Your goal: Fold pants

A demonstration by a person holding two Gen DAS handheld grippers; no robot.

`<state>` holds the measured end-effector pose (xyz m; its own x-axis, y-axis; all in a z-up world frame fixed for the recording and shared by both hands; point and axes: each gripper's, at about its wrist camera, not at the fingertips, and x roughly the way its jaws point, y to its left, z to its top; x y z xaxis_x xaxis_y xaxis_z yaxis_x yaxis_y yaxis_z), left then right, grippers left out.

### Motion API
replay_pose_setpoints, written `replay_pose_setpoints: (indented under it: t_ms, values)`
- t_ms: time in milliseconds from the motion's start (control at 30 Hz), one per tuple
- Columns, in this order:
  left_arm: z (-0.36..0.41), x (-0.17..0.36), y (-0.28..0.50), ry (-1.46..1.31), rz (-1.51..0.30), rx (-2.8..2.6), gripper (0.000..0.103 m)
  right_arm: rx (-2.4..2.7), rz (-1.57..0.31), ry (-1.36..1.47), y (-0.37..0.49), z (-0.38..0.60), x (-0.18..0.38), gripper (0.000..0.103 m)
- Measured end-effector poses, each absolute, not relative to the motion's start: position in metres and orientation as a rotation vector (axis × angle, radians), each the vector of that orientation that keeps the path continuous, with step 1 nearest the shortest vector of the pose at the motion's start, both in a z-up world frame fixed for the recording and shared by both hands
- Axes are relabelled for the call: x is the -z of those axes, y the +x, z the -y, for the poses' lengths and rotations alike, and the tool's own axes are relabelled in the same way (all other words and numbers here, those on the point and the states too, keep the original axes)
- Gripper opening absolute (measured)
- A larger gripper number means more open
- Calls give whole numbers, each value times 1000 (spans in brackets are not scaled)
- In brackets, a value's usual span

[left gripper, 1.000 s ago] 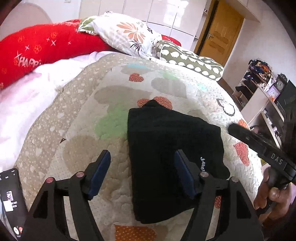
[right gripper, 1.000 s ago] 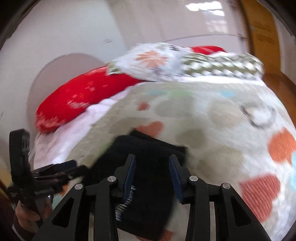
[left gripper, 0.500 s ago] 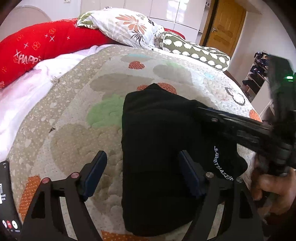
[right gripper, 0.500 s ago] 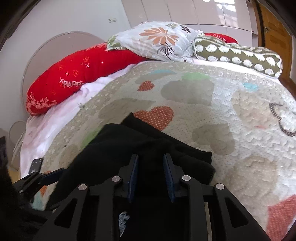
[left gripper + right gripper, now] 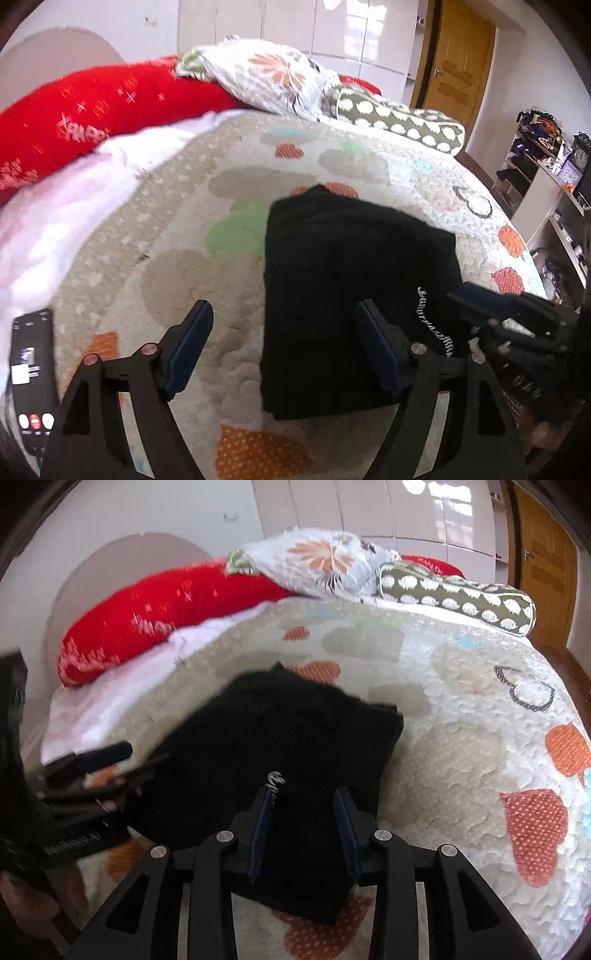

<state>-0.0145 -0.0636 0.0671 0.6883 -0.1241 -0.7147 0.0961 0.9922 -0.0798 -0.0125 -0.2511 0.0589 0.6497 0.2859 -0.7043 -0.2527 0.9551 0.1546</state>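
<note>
On the quilt (image 5: 177,266), a puffy stitched cover printed with grey, green and orange dotted hearts, the pants (image 5: 343,295) are seen folded into a thick black rectangular stack, soft knit, with white lettering at the corner nearest the right gripper (image 5: 476,306). Left gripper (image 5: 284,347) is held over the near left edge of the pants, jaws wide apart, blue pads clear of the cloth: one pad over bare quilt, the other over the pants. Right gripper (image 5: 304,827), in its own view, is set low over the near corner of the pants, jaws part-open and just widened; black cloth is seen between the pads, but whether they press on it cannot be told. Beyond the pants, at the head of the quilt, a long red pillow (image 5: 92,110), a floral pillow (image 5: 266,74) and a green bolster with white spots (image 5: 399,118) are piled. Left of the pants, at the quilt's edge, a flat black phone (image 5: 33,376) is lying.
</note>
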Motion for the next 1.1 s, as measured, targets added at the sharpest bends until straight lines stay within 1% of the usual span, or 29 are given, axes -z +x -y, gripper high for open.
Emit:
replay_pose_setpoints:
  t_ms: [67,133,233,333,533,733,1100]
  values:
    - [60,-74,-21,-43,-781,115,81,-297,-777,43,-20,252,-68,45]
    - [59,-79,-26,-31,-772,109,82,-298,-756,49,-26,251,-74,51]
    - [58,-85,-35,-1,-754,96,82,-295,-743,53,-32,247,-79,55]
    - [57,-88,-41,3,-744,97,82,-292,-734,53,-35,243,-84,61]
    - [55,-92,-48,9,-728,89,82,-289,-716,35,-42,235,-92,64]
    - [54,-93,-54,-2,-734,89,85,-288,-715,38,-48,235,-94,64]
    - [60,-92,-59,15,-748,93,85,-286,-716,38,-58,238,-94,65]
